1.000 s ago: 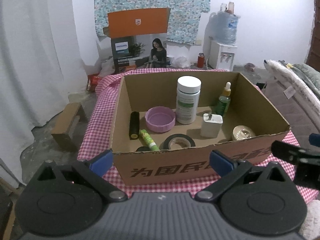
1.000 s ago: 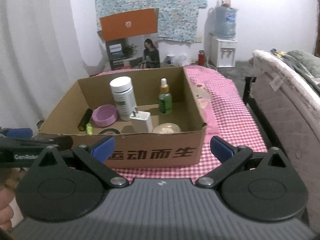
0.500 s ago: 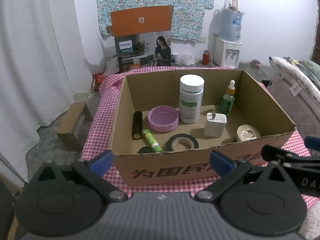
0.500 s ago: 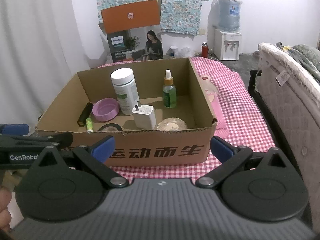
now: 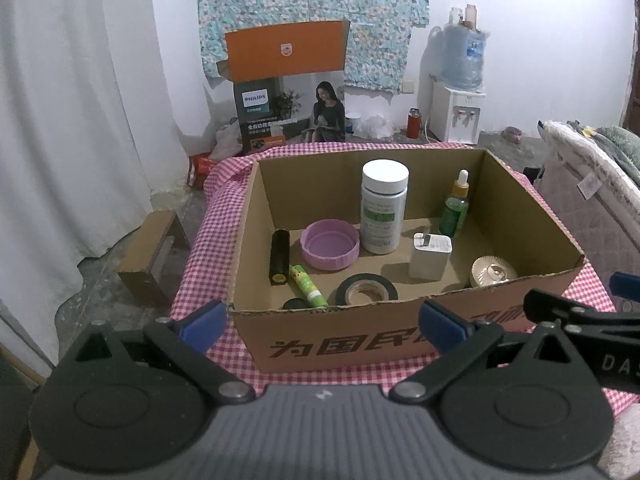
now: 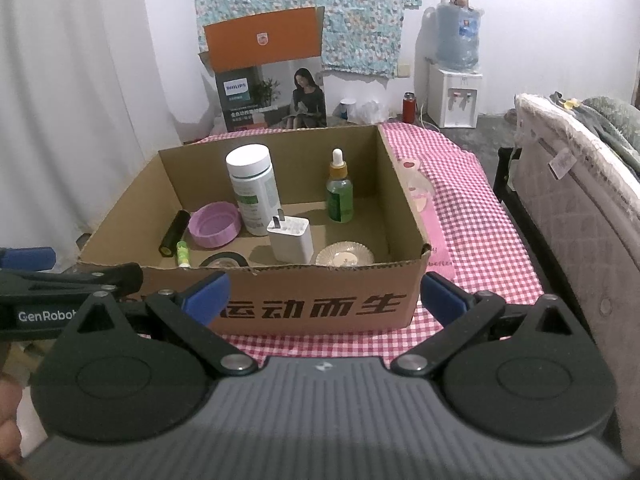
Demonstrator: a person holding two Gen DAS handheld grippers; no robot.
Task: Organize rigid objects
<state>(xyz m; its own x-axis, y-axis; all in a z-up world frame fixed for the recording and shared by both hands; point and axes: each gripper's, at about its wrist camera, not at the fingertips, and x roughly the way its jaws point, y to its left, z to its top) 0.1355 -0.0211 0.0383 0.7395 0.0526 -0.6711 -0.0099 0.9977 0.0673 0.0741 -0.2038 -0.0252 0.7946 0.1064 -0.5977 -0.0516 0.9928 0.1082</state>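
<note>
An open cardboard box [image 5: 360, 344] stands on a pink checked cloth [image 5: 208, 248]. Inside it are a white bottle [image 5: 385, 206], a green dropper bottle [image 5: 456, 208], a pink lid [image 5: 330, 244], a black cylinder [image 5: 279, 256], a green glue stick [image 5: 308, 286], a tape roll [image 5: 366, 290], a white charger [image 5: 430, 256] and a ridged gold dish [image 5: 494, 272]. My left gripper [image 5: 322, 320] is open and holds nothing, just in front of the box's near wall. My right gripper [image 6: 324, 294] is also open and holds nothing, before the near wall [image 6: 316, 308], toward the right corner.
A pink card [image 6: 420, 196] lies on the cloth right of the box. A mattress [image 6: 580, 208] runs along the right side. Behind the table are an orange printed carton [image 5: 286, 92] and a water dispenser [image 5: 458, 116]. A small cardboard box [image 5: 150, 256] sits on the floor at left.
Both grippers have risen slightly, so more of the box floor shows. Their jaws have stayed open, and nothing in the box has moved.
</note>
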